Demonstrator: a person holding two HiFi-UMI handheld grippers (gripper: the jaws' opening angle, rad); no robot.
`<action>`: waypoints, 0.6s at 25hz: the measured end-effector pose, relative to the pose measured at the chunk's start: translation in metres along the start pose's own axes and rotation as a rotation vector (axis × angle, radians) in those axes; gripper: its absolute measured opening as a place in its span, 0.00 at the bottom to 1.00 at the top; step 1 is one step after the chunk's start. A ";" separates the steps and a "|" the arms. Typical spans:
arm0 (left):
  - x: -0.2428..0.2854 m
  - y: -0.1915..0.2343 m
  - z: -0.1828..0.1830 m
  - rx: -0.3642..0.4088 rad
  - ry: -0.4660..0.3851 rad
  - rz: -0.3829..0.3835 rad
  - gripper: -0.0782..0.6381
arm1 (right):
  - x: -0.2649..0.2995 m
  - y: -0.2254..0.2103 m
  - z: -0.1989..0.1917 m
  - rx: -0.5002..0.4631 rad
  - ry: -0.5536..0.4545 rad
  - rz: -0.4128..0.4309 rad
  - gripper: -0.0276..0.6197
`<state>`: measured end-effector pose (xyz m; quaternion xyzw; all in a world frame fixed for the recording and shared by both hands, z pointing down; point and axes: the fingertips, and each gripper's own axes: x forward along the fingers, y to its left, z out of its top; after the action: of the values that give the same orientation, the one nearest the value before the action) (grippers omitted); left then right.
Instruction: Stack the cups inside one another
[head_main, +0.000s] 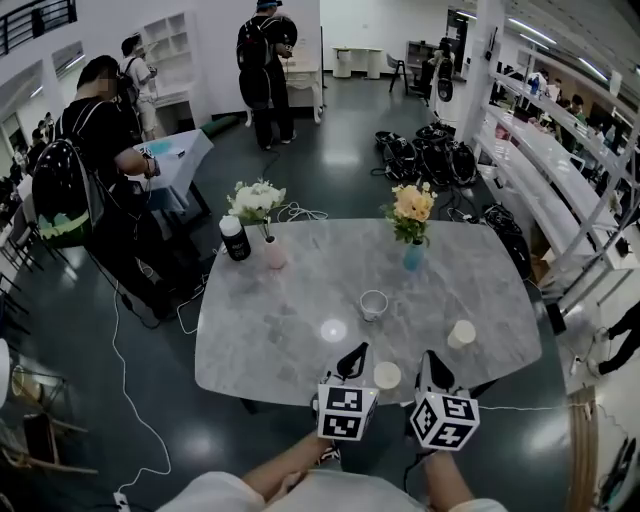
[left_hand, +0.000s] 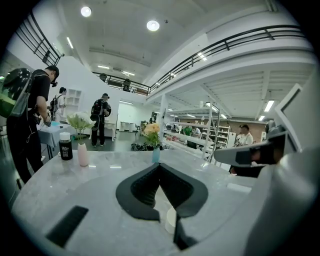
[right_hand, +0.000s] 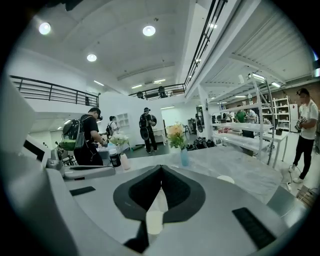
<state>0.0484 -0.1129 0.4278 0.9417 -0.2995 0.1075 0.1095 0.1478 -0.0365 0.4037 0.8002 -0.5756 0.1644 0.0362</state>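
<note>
My left gripper (left_hand: 160, 166) and right gripper (right_hand: 161, 168) each show jaws closed tip to tip with nothing clamped. A pale blur below each pair is too hidden to name. Only the head view shows all three cups on the counter (head_main: 270, 330): the near cup (head_main: 386, 375) between my grippers, the upright cup (head_main: 373, 304) beyond, and the right cup (head_main: 461, 333) apart.

Noted left gripper (head_main: 352, 362) and right gripper (head_main: 432, 365) of matching build: pale grey bodies, black jaws tapering to a point, black rectangular patches (left_hand: 67, 226) on the grey upper faces. Found a white cube (head_main: 346, 412) bearing black square markers fixed to the rear of each. Recorded a pale short-sleeved top (head_main: 330, 497) worn above bare forearms.
</note>
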 end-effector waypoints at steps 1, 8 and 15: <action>0.004 0.002 0.002 0.002 0.002 -0.002 0.10 | 0.004 -0.001 0.002 0.001 0.000 -0.002 0.05; 0.022 0.015 -0.001 -0.010 0.023 0.013 0.10 | 0.024 -0.006 -0.001 0.007 0.022 0.005 0.05; 0.024 0.014 -0.011 -0.023 0.049 0.075 0.10 | 0.034 -0.017 -0.003 0.018 0.043 0.055 0.05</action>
<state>0.0581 -0.1342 0.4463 0.9255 -0.3333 0.1309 0.1235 0.1722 -0.0612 0.4191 0.7806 -0.5950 0.1876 0.0370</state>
